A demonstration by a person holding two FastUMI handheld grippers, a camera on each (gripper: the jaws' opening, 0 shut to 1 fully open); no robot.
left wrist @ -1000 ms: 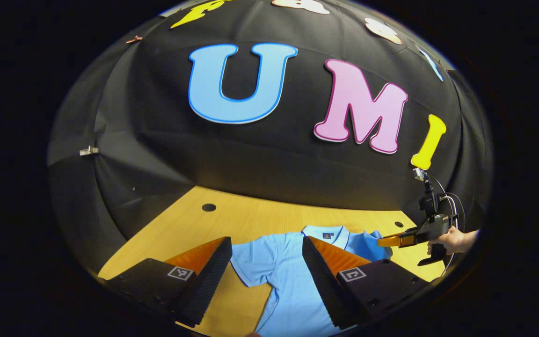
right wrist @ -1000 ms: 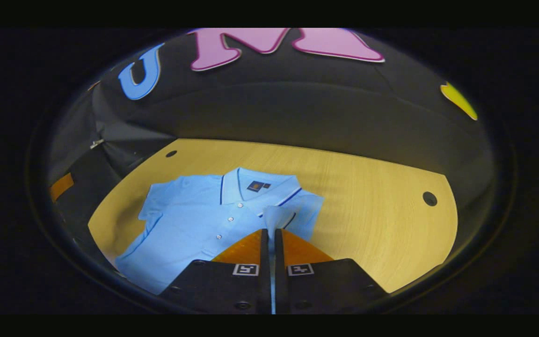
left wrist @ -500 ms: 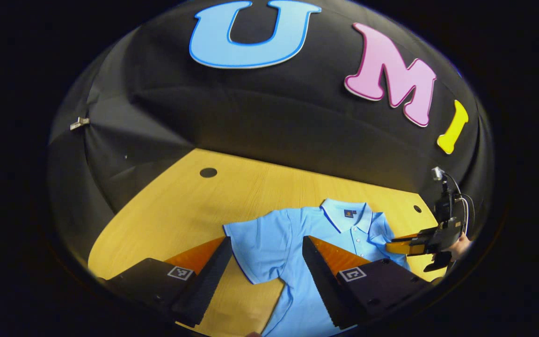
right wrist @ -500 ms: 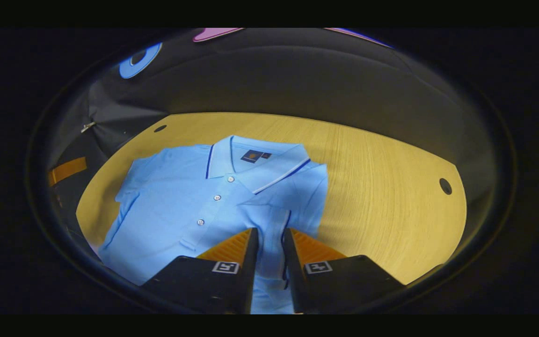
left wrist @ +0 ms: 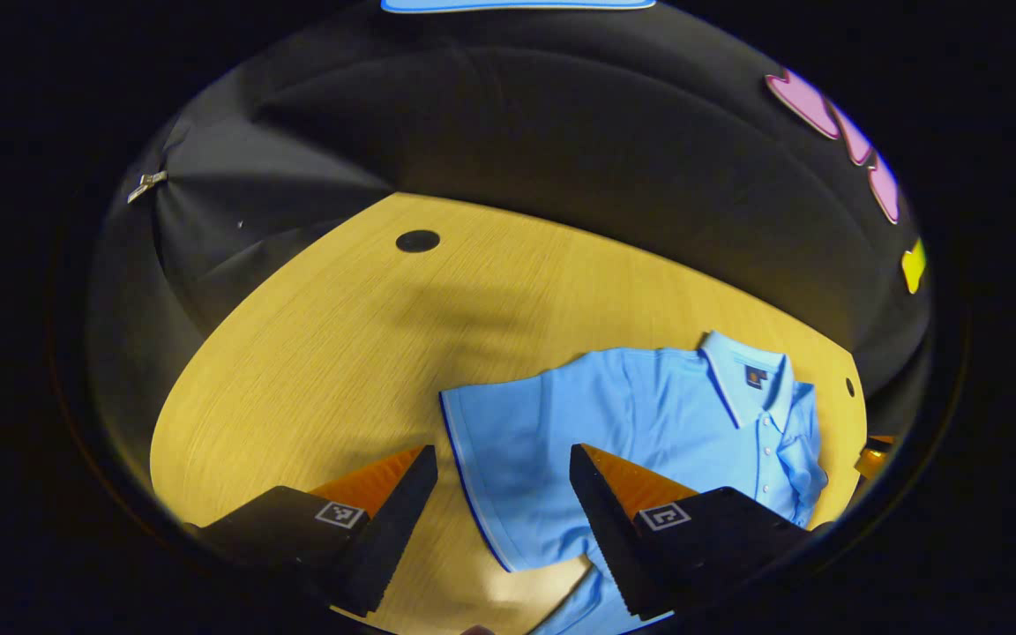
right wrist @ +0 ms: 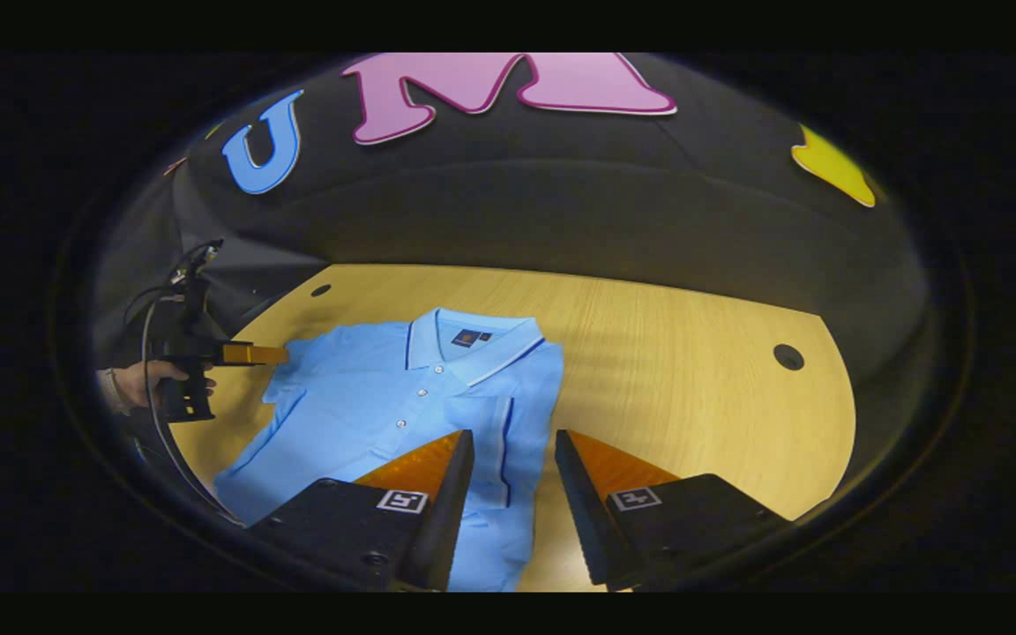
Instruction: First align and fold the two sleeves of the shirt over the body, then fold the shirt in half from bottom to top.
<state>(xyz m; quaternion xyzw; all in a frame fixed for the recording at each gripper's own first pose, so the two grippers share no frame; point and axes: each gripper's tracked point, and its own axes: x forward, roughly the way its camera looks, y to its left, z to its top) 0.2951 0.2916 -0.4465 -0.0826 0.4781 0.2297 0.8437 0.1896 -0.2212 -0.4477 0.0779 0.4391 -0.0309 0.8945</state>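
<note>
Shirt (right wrist: 384, 414) lies flat on the table (right wrist: 693, 370), collar toward the far wall — 1 sleeve (right wrist: 495, 441) already folded over the body, the other sleeve (left wrist: 508, 441) spread out to the side. The right claw (right wrist: 512, 494) is spread above the folded sleeve, holding nothing. The left claw (left wrist: 499, 503) is spread too, with the loose sleeve's trimmed edge lying between its fingers. Thin knit like this looks light and limp — it will likely sag and crease from any single pinch. The best hold is probably the stiffer cuff hem, lifted low and carried across so the fold stays square.
</note>
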